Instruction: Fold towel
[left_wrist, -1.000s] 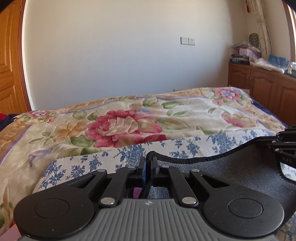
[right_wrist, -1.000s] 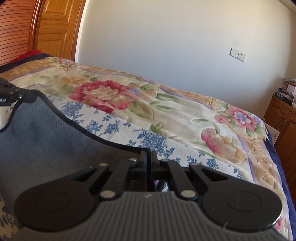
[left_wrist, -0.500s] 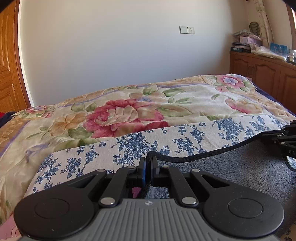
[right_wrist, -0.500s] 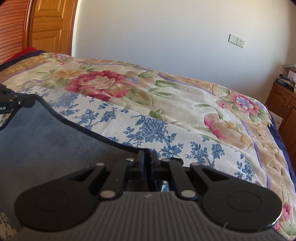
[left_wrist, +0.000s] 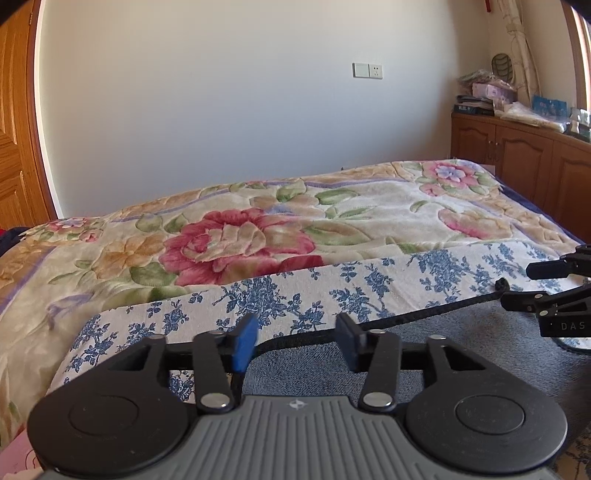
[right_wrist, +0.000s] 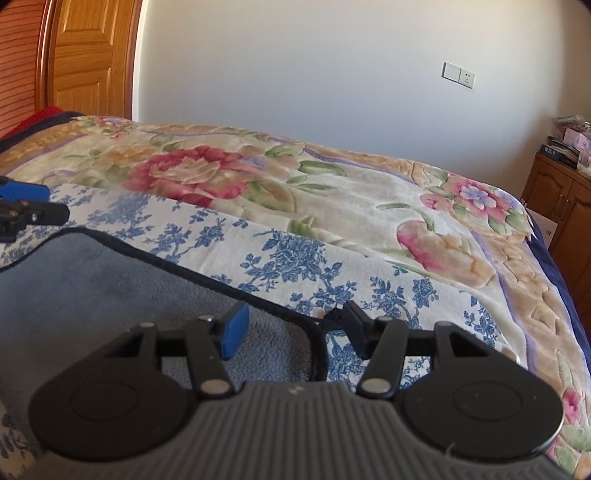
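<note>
The towel (left_wrist: 424, 354), grey on its upper face with a black trim and blue flowers on the layer beneath, is lying flat on the bed (left_wrist: 258, 229), its long axis running left to right just beyond both sets of jaws. On the left, the left gripper (left_wrist: 295, 341) is sitting with its jaws spread apart and holding nothing, the trimmed edge passing between them and just below. On the right, the right gripper (right_wrist: 291, 330) is likewise standing open and empty over the towel's right corner, the trim curving under its jaws. Each gripper is nearest its own end of that edge, so either could reach it. The bed is carrying a flowered blanket; behind it are a pale wall (left_wrist: 240, 110), a wooden door (right_wrist: 85, 62) at far left and a wooden cabinet (left_wrist: 524, 155) at far right.
</note>
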